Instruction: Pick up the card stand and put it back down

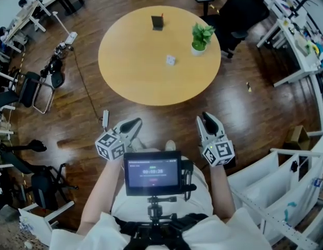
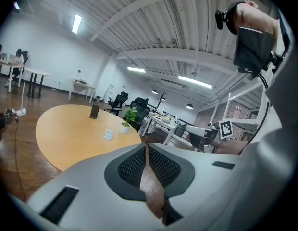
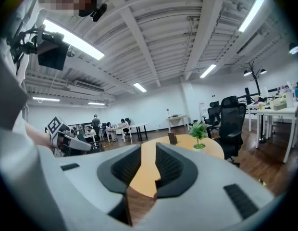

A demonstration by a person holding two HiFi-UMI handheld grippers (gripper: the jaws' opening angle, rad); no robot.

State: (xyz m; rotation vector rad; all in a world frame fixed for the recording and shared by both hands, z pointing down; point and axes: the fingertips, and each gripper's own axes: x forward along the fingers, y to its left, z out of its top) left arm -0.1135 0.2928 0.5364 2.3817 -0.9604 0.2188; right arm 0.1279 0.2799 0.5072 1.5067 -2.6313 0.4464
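Both grippers empty, well short of the table

The left gripper (image 1: 134, 123) has its jaws pressed together on nothing, and the right gripper (image 1: 209, 116) stands part-open, also empty. Across the round table (image 1: 125, 82), the card stand (image 1: 157, 22) stands upright near the far edge. It lies ahead between both hands, neither clearly nearer, with its broad face apparently toward the person.

A potted plant (image 1: 201, 37) stands near the round bench's (image 1: 135, 77) right edge. A black chair (image 1: 245, 7) sits just beyond that edge. A power strip (image 1: 105, 119) lies on the floor off the bench's near-left side.
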